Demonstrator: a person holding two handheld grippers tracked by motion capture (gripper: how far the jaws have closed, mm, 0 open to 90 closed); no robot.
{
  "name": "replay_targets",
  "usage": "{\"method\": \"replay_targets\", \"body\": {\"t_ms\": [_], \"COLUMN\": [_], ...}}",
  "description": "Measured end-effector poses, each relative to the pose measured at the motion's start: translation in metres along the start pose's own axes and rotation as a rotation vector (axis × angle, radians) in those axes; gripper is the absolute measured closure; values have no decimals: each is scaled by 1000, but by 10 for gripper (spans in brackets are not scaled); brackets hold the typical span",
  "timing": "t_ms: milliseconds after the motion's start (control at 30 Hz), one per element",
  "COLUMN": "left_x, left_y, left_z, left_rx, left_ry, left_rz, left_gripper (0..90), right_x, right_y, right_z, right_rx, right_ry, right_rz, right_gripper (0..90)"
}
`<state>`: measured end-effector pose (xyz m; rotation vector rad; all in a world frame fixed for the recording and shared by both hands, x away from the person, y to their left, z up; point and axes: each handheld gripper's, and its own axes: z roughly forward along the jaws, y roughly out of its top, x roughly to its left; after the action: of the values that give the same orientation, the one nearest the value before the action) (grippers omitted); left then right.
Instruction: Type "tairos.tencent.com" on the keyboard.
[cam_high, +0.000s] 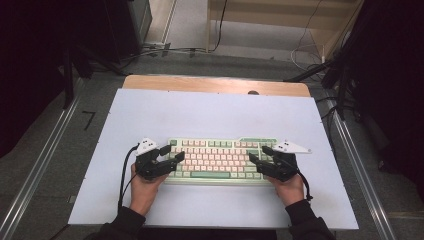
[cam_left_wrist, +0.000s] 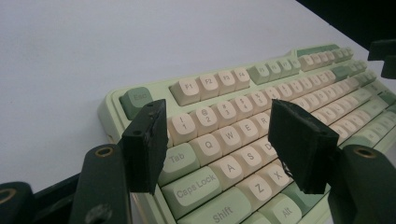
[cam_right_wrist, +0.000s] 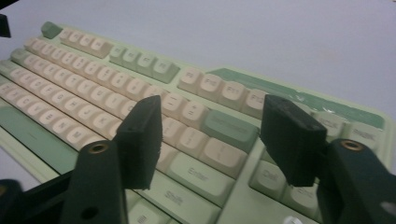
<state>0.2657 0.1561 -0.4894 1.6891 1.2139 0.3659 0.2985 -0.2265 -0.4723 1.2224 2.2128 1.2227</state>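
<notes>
Keyboard (cam_high: 220, 161), green w/ cream keys, is being flanked on the white counter (cam_high: 210, 112), lying near its front edge. Left gripper (cam_high: 169, 154) is being held over the keyboard's left end, jaws apart above the Q/A keys, nothing btwn them. Right gripper (cam_high: 261, 154) is being held over the keyboard's right end, jaws apart by Enter, gripping nothing.

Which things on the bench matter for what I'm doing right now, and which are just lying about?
In play:
- keyboard, green and cream
- left gripper, open over its left end
- right gripper, open over its right end

Lying about:
- white mat under the keyboard
- cables on the floor behind the table
</notes>
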Motion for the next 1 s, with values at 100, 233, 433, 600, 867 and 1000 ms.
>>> {"method": "replay_targets", "body": {"t_ms": [100, 233, 433, 600, 867, 1000], "left_x": [-1, -1, -2, -1, -2, -2], "left_y": [0, 0, 0, -1, -1, -1], "left_z": [0, 1, 2, 1, 1, 2], "left_rx": [2, 2, 4, 11, 9, 13], "left_ry": [0, 0, -5, -4, -7, -8], "left_rz": [3, 4, 8, 13, 15, 16], "left_gripper": [386, 396, 397, 398, 405, 410], "right_x": [10, 21, 46, 58, 59, 60], "right_y": [6, 10, 21, 23, 24, 23], "right_z": [8, 16, 41, 55, 63, 65], "right_rx": [-1, 8, 76, 118, 147, 153], "right_ry": [33, 64, 146, 148, 129, 128], "right_rz": [-5, -20, -51, -73, -55, -60], "right_gripper": [570, 784, 875, 875, 875, 875]}}
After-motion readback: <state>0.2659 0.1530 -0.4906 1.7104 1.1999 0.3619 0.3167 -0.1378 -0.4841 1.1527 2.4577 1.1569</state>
